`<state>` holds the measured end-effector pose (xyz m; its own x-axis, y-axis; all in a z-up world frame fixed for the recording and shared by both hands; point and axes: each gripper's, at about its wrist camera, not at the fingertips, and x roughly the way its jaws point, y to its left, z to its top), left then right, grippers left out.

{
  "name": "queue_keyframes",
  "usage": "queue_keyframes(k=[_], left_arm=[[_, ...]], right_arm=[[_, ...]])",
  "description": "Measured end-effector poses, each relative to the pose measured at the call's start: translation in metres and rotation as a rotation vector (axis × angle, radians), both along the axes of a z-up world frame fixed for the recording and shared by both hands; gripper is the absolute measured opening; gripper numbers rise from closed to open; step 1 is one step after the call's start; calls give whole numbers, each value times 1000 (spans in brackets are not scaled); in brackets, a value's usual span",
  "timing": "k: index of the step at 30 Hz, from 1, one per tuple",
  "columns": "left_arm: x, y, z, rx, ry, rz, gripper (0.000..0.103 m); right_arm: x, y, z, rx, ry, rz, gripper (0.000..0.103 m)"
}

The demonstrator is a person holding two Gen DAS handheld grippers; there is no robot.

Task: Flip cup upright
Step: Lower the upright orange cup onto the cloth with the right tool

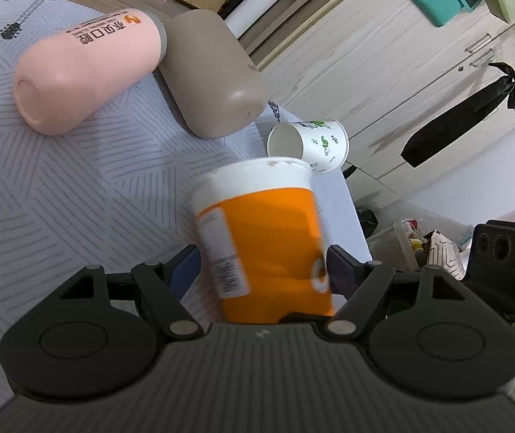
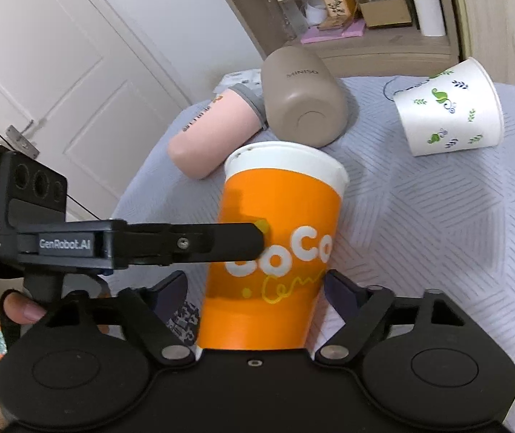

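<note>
1. Surface: grey line-patterned cloth (image 2: 438, 238) over a desk; white door at left, wooden shelf behind, wardrobe doors in the left wrist view.
2. Orange cup (image 2: 279, 252) stands between the right gripper (image 2: 255, 288) fingers, white rim up, slightly tilted. Judged upright or nearly so.
3. Left gripper (image 1: 263, 270) pinches the cup, pads against both sides, presumably steadying it.
4. Right gripper: jaws spread; a gap shows on its left side, right-side contact unclear.
5. Beyond the grippers lie a pink bottle (image 2: 214, 133), a taupe bottle (image 2: 304, 104) and a leaf-printed paper cup (image 2: 445, 108), all on their sides.
6. Hidden: the orange cup's base, behind the gripper bodies. Cup blurred in the left view.
</note>
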<state>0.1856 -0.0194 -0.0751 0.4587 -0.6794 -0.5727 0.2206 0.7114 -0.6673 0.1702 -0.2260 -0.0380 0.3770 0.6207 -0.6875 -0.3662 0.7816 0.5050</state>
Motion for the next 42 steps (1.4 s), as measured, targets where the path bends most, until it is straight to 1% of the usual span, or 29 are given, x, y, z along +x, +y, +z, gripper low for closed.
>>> queue_keyframes(k=[2, 4, 5, 7, 13, 17, 22, 25, 29, 32, 33, 35, 38, 40, 42], left_arm=[[1, -1, -2, -3, -2, -5, 77], [0, 2, -4, -27, -6, 10, 76], [-1, 2, -4, -30, -16, 13, 75], [-6, 2, -2, -29, -45, 13, 75], [-28, -3, 18, 35, -195, -33, 74], [-45, -4, 30, 72, -270, -44, 74], [-65, -10, 41, 139, -362, -51, 74], [-72, -13, 45, 183, -403, -47, 74], [-76, -11, 48, 205, -413, -31, 74], [-78, -13, 52, 240, -441, -31, 73], [-77, -13, 52, 245, -444, -34, 73], [-73, -11, 54, 249, -446, -37, 73], [-61, -12, 55, 262, -463, -57, 74], [-47, -14, 56, 262, -445, -57, 74], [-39, -15, 59, 274, -461, -61, 74]], right_arm=[[-2, -2, 0, 9, -5, 1, 76], [-6, -3, 0, 8, -23, -1, 76], [-7, -2, 1, 5, -34, -2, 76], [-12, 0, 3, -10, -73, -1, 76], [-35, 4, 11, -41, -201, 25, 76], [-51, 8, 20, -83, -297, 46, 76], [-75, 18, 23, -179, -435, 69, 76], [-82, 25, 21, -224, -487, 63, 76], [-87, 30, 21, -230, -518, 45, 76], [-83, 33, 20, -211, -527, 36, 76], [-83, 35, 20, -221, -536, 32, 76], [-81, 42, 17, -248, -561, 22, 76], [-75, 47, 16, -262, -581, 0, 76], [-65, 50, 15, -279, -570, -27, 76], [-53, 50, 16, -266, -556, -57, 76]])
